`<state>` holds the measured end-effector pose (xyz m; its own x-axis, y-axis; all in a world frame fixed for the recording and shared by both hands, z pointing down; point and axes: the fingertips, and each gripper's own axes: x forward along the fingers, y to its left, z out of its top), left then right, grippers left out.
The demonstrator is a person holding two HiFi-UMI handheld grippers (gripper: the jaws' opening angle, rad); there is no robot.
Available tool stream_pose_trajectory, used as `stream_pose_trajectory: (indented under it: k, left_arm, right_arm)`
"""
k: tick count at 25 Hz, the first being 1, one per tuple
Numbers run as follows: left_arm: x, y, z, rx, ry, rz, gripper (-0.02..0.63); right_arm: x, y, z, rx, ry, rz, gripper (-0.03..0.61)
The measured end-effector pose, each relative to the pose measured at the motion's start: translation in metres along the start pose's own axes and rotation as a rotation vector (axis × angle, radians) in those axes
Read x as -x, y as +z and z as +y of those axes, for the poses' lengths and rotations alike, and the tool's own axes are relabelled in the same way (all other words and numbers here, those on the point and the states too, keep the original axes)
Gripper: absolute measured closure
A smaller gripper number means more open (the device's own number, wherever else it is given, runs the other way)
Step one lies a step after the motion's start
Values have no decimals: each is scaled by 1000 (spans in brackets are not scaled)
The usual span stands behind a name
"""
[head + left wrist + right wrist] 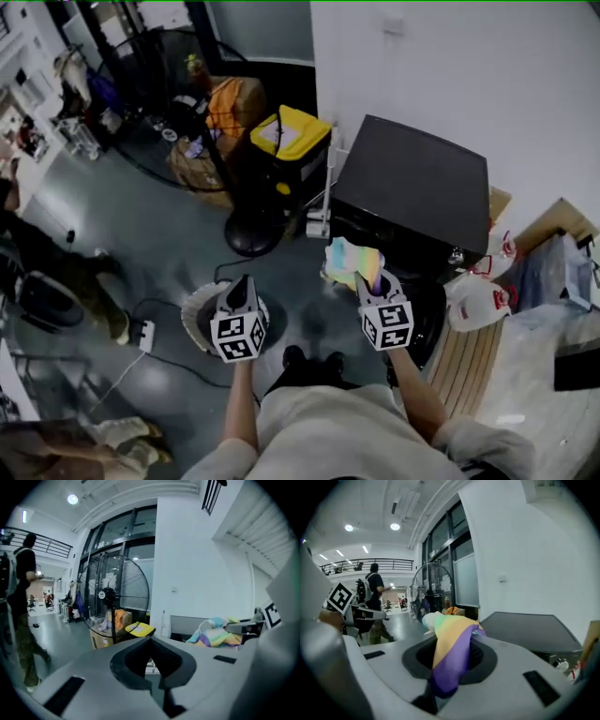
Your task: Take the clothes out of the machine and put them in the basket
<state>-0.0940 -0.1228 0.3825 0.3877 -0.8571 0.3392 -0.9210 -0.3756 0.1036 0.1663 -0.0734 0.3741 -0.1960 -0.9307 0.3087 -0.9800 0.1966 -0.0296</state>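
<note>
A pastel striped cloth (349, 258) (yellow, purple and green) hangs from my right gripper (368, 279), which is shut on it in front of the black machine (412, 183). In the right gripper view the cloth (452, 644) drapes out between the jaws of the right gripper (445, 667). My left gripper (242, 281) is held over a white round basket (195, 314) on the floor. In its own view the left gripper (151, 660) has its jaws together with nothing between them. That view also shows the cloth (218, 632) off to the right.
A floor fan (253, 230) stands just beyond the basket, with a yellow-lidded black box (291, 136) and a cardboard box (234, 103) behind it. A power strip (145, 336) and cable lie left of the basket. White jugs (478, 300) sit at the right. A person (37, 253) stands at the left.
</note>
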Motion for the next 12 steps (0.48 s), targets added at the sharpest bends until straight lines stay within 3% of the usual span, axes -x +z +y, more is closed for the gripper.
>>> stream_pose_trajectory:
  k: [12]
  left_arm:
    - [149,-41,159,159,396,-23,597]
  right_arm:
    - [-63,19,220,121,459,25,493]
